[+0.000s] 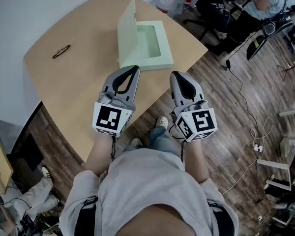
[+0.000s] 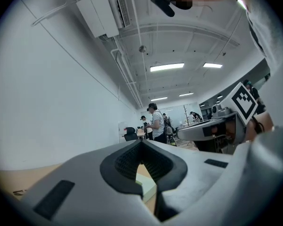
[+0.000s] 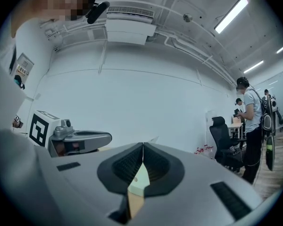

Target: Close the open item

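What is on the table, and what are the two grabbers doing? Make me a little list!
table: light wood
box: pale green, open
lid: standing up at the box's left side
small dark thing: lying left of the box, too small to tell
left gripper: shut, empty, close to the box
right gripper: shut, empty, close to the box

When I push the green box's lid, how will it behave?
The lid looks like thin card, so probably light and bendy. Standing near upright, it should tip shut easily. The shallow box may slide on the table.
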